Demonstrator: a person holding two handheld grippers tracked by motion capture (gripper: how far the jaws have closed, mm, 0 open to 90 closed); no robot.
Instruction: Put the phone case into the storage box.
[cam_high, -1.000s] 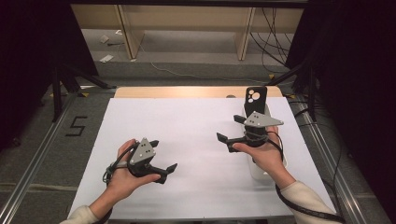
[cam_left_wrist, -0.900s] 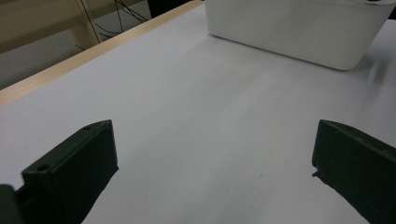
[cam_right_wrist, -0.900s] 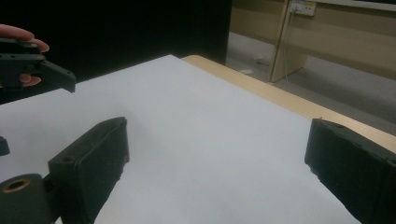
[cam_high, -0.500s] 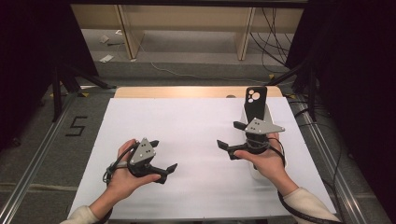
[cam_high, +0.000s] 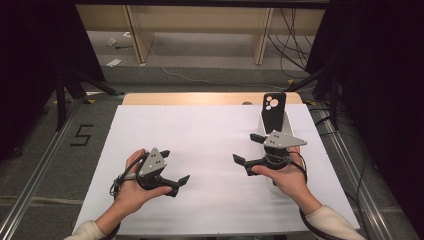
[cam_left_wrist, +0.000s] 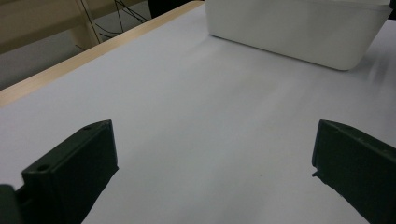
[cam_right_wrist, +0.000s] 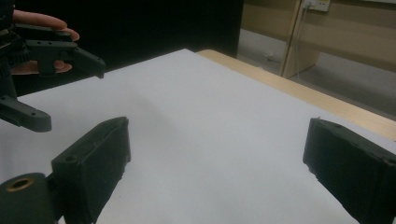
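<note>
Two grippers hang low over the white bench (cam_high: 200, 130), both with jaws spread wide and nothing between them: the left gripper (cam_high: 175, 166) sits well apart from anything, while the right gripper (cam_high: 246, 148) hovers just in front of a white plastic bin (cam_high: 289, 123). A black phone case (cam_high: 274, 107) stands upright in that bin, rising just beyond the right gripper's grey top plate. It is most likely a case and not a phone, since its camera cut-outs show pale, though the pictures do not settle this. From the left gripper's own camera the bin (cam_left_wrist: 299, 32) lies ahead and off to the right, well apart from the jaws, with bare bench between. The right gripper's camera looks away from the bin across the bench, towards the left gripper (cam_right_wrist: 72, 95). I judge the case light, thin and somewhat flexible, with smooth faces that could slide between hard jaws, so a wide-open approach and a firm, square pinch would suit it. The best hold looks to be across its flat faces near the free top edge that clears the bin's rim, below the camera openings if the rim allows. Pinching the narrow side edges risks it bowing or twisting out. Because it only leans in the bin, a nudge could tip it. The bin itself looks stiff and light, and it may shift if bumped.
</note>
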